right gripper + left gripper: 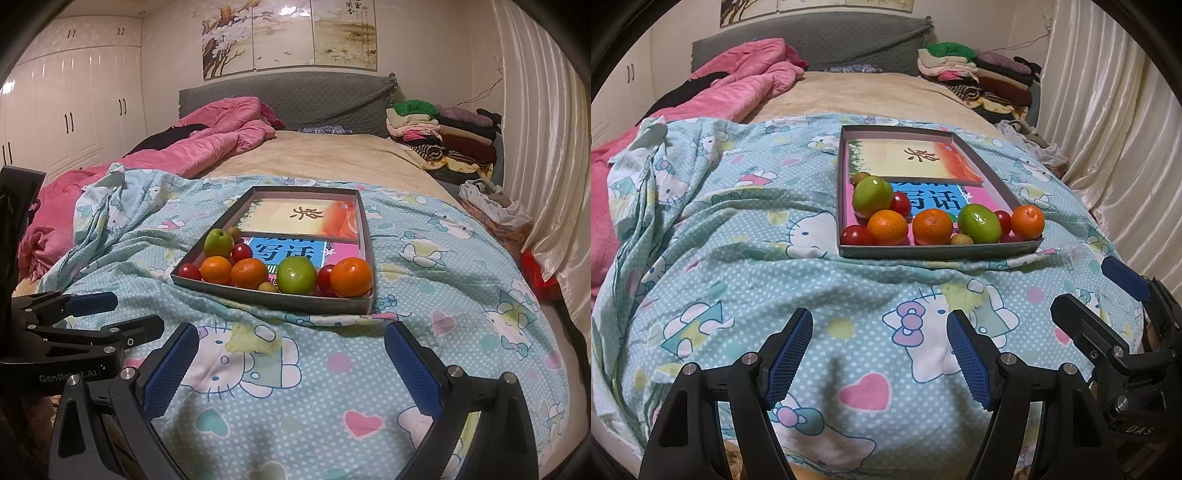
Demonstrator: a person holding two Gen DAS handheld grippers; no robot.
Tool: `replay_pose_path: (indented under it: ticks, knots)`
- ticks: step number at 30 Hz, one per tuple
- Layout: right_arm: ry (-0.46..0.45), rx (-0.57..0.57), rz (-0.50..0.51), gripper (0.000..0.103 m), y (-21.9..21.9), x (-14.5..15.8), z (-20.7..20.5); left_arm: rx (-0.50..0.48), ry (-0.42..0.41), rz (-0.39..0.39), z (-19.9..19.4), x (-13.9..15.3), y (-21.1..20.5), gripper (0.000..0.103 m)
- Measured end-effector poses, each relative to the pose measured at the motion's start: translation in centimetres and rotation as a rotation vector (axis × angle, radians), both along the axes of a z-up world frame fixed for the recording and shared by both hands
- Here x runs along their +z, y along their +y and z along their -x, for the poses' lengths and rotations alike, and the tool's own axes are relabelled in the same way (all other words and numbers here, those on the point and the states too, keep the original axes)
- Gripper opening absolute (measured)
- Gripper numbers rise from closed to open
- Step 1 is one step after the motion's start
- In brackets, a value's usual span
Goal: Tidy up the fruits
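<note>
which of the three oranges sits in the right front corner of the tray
The orange at the far right end of the front row, beside a cherry tomato. The other two oranges sit side by side left of the green fruit.

This was a lived-in home bedroom: a wide bed (317, 155) with a grey quilted headboard (295, 99), a rumpled pink quilt (207, 144), folded clothes stacked (443, 136) beside cream satin curtains (546, 147), and white panelled wardrobes (74, 110) along the wall.
</note>
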State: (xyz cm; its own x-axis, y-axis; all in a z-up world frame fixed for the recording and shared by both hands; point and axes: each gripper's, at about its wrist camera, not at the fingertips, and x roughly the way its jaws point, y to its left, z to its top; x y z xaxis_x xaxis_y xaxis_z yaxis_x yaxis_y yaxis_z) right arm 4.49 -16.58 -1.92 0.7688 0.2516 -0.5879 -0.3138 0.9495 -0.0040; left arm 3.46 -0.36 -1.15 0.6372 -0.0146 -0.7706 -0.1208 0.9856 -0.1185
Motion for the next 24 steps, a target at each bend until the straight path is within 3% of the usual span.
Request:
replay_pose_path:
  ticks: [24]
  knots:
    - [-0.013, -0.007, 0.001, 0.101, -0.13, 0.18, 0.08, 0.0, -0.004, -0.009, 0.07, 0.2, 0.02, 0.076]
